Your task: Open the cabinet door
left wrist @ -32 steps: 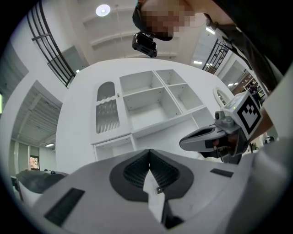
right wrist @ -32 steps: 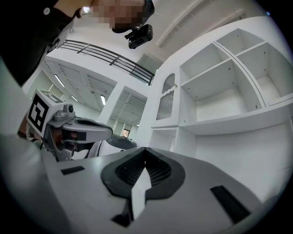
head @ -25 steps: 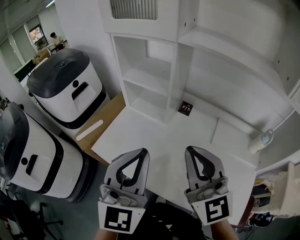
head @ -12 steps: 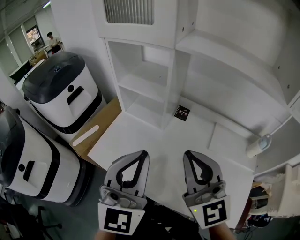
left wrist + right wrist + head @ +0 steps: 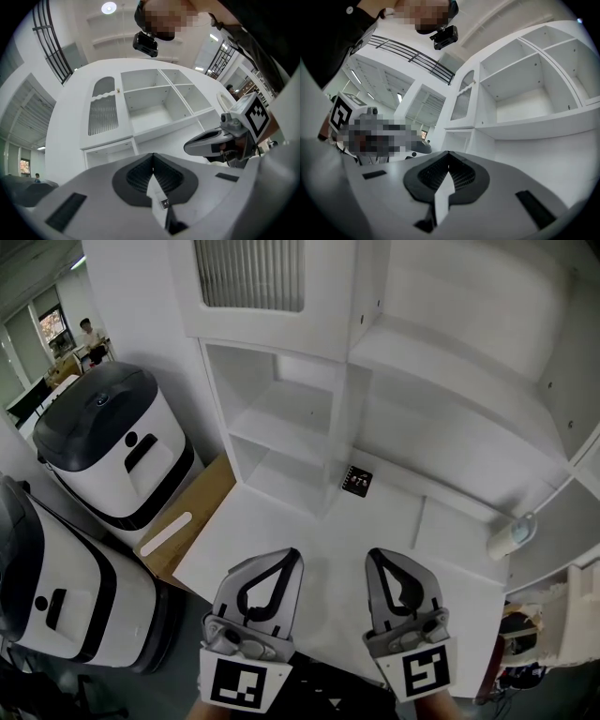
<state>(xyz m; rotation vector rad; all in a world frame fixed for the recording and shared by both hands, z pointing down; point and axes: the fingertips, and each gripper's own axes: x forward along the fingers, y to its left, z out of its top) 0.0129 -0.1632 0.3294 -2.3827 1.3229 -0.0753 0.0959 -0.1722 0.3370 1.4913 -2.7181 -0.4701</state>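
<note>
The cabinet door [image 5: 248,277] is a white panel with a ribbed grille, closed, at the upper left of the white shelf unit; it also shows in the left gripper view [image 5: 103,110] and the right gripper view [image 5: 464,101]. My left gripper [image 5: 292,554] and right gripper [image 5: 373,554] hover side by side over the near part of the white counter [image 5: 309,521], well short of the door. Both point toward the shelf unit. The left gripper [image 5: 153,154] and the right gripper [image 5: 448,152] are both shut, with nothing between their jaws.
Open shelf bays [image 5: 281,427] stand under and to the right of the door. A small black marker card [image 5: 356,481] lies on the counter, and a white cylinder [image 5: 509,537] at its right edge. Two white-and-black machines [image 5: 112,442] [image 5: 47,568] and a brown board [image 5: 187,517] sit left.
Both grippers have drifted a little toward the shelf unit, still shut. The view has tipped upward, so more of the ribbed door shows at the top.
</note>
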